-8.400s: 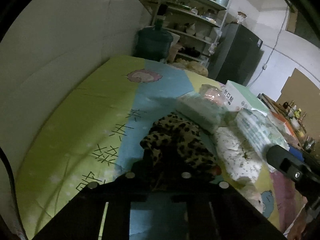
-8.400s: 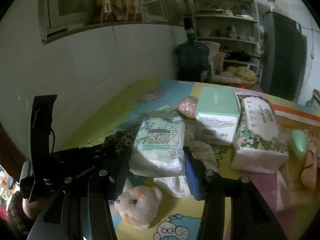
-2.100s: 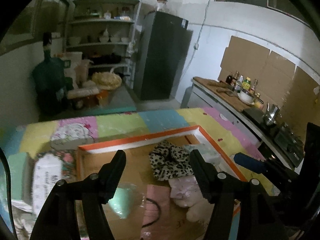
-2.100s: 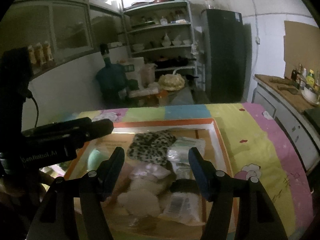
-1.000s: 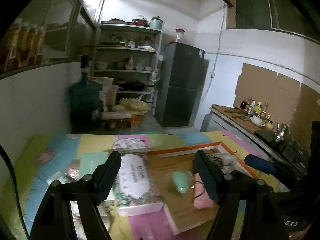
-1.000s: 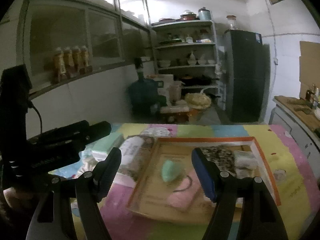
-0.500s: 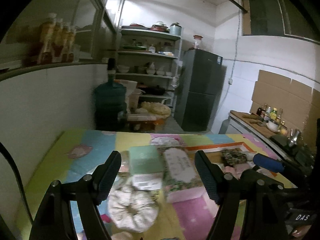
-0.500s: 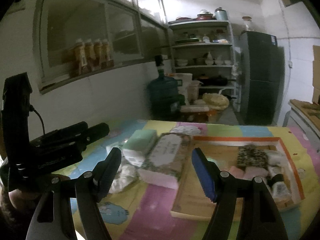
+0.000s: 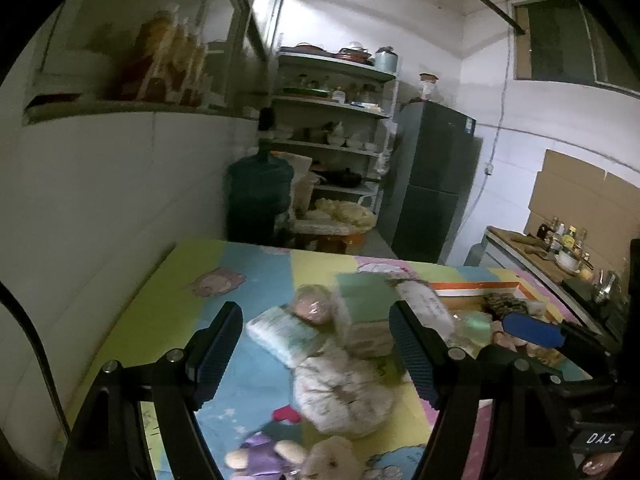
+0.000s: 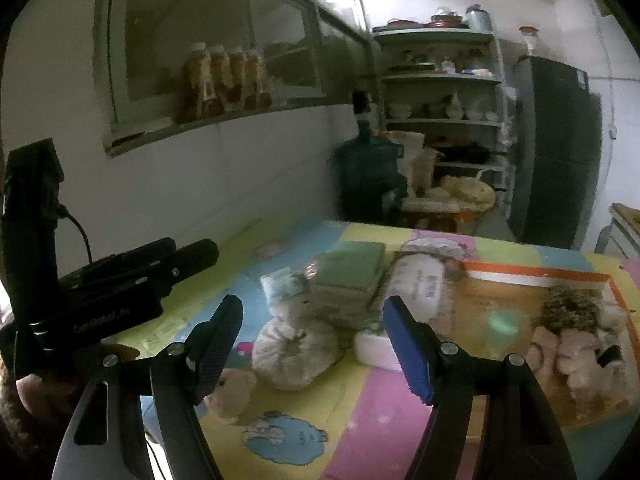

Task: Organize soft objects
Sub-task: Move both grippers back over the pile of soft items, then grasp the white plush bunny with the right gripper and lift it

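Both grippers hang open and empty above a table with a colourful cartoon cloth. My left gripper [image 9: 316, 344] frames a white floral pouch [image 9: 340, 392], a tissue pack [image 9: 280, 332] and a pink bagged item [image 9: 312, 300]. A plush bear [image 9: 332, 460] lies at the near edge. My right gripper [image 10: 312, 344] is over the same pouch [image 10: 296, 356], with the bear [image 10: 232, 396] at lower left. The orange-rimmed tray [image 10: 536, 272] to the right holds a leopard-print cloth [image 10: 572, 304], a mint pad [image 10: 504, 324] and pale soft items [image 10: 576, 364].
A green box [image 10: 348, 272] and a floral tissue pack [image 10: 420, 284] lie between the pouch and the tray. A white wall runs along the left. A water jug [image 9: 256, 196], shelves [image 9: 332, 132] and a dark fridge [image 9: 432, 176] stand beyond the table.
Both grippers have swung left, away from the tray, toward the loose pile on the cloth. The leopard cloth and a tissue pack, held earlier, now lie in the tray.
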Tool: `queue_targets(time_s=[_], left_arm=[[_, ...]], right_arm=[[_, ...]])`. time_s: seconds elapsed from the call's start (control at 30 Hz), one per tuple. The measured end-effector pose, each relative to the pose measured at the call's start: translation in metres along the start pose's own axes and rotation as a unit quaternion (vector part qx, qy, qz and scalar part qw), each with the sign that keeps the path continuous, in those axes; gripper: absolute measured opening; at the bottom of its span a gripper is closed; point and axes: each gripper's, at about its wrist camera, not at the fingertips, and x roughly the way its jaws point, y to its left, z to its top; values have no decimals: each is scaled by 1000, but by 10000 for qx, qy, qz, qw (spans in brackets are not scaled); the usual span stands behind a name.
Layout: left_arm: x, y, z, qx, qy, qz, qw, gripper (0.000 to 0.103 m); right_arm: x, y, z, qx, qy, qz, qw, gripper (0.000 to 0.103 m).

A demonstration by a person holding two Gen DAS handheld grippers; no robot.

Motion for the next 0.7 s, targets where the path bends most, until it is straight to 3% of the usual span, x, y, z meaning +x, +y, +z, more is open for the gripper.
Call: queue_targets(time_s=[0.47,0.7], left_arm=[[-7,55,-39,28,260,-193,9995,75],[-14,77,-54,-46,258,29,9997,75]], right_arm=[[33,33,-20,-133,364,227,9990,74],[59,65,-46,-654,820,750,9917,74]])
